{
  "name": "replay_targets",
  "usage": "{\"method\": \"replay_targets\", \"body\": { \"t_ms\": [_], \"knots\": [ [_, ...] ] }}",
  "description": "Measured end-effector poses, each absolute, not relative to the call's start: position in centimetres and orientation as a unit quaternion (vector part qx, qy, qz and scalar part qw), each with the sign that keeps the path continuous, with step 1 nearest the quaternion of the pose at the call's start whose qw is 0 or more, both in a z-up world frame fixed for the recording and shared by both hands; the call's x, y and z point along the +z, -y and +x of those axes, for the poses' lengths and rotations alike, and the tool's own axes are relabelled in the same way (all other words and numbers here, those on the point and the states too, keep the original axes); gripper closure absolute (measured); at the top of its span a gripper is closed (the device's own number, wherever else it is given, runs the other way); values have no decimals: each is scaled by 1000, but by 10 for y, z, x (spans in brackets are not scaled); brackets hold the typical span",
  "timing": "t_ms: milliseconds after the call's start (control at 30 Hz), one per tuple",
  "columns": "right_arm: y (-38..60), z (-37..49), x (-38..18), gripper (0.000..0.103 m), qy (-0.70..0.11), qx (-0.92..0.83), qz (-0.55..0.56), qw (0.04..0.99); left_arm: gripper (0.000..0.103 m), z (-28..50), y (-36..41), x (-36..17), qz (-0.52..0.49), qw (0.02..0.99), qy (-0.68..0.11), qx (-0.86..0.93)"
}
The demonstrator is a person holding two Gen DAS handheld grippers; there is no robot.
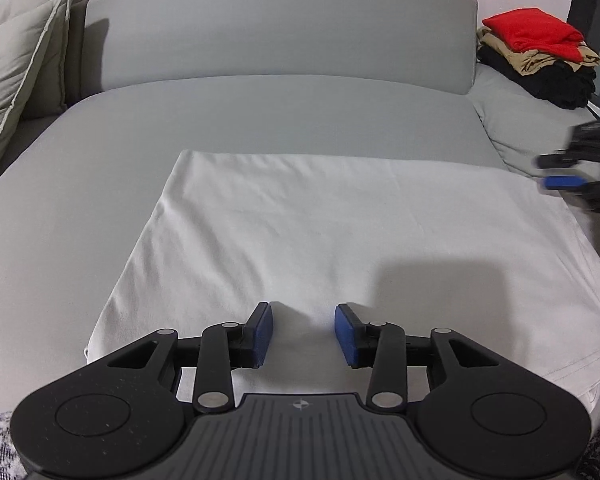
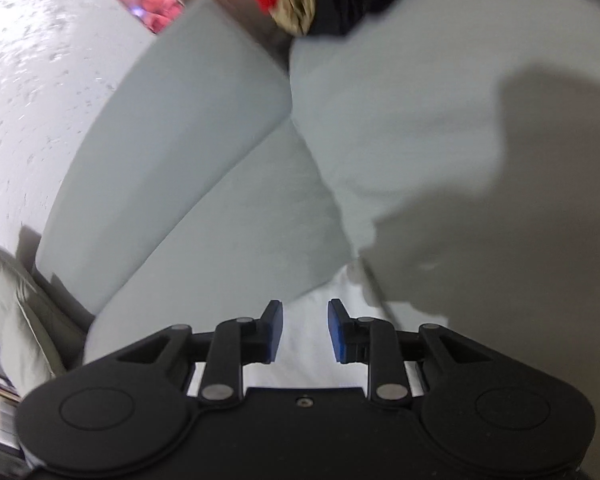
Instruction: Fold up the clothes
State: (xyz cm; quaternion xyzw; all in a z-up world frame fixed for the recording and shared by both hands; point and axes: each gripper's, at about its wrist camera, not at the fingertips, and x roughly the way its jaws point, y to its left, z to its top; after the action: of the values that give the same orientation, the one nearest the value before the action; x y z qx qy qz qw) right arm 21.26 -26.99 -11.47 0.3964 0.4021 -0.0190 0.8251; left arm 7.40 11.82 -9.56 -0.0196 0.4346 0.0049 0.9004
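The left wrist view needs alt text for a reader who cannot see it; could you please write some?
A white garment lies flat on a grey sofa, with the left gripper open above its near edge. The right gripper shows blurred at the right edge, and folded clothes are stacked behind it.

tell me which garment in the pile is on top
The red garment tops the pile; the tan one lies under it and the black one at the bottom.
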Motion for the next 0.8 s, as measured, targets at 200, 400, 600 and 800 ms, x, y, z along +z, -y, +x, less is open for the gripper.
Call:
{"method": "replay_targets", "body": {
  "t_ms": [200, 400, 600, 800],
  "knots": [
    [278, 226, -144, 103, -379, -98, 363, 846, 63, 72, -120, -96, -24, 901, -433, -1],
    [271, 201, -102, 96, -315, -147, 269, 898, 63, 73, -121, -97, -26, 902, -431, -2],
    [239, 200, -119, 84, -405, 6, 312, 859, 62, 71, -117, -97, -14, 904, -427, -1],
    [267, 156, -124, 103, -422, -121, 280, 854, 62, 69, -118, -95, -16, 904, -427, 0]
  ]
}}
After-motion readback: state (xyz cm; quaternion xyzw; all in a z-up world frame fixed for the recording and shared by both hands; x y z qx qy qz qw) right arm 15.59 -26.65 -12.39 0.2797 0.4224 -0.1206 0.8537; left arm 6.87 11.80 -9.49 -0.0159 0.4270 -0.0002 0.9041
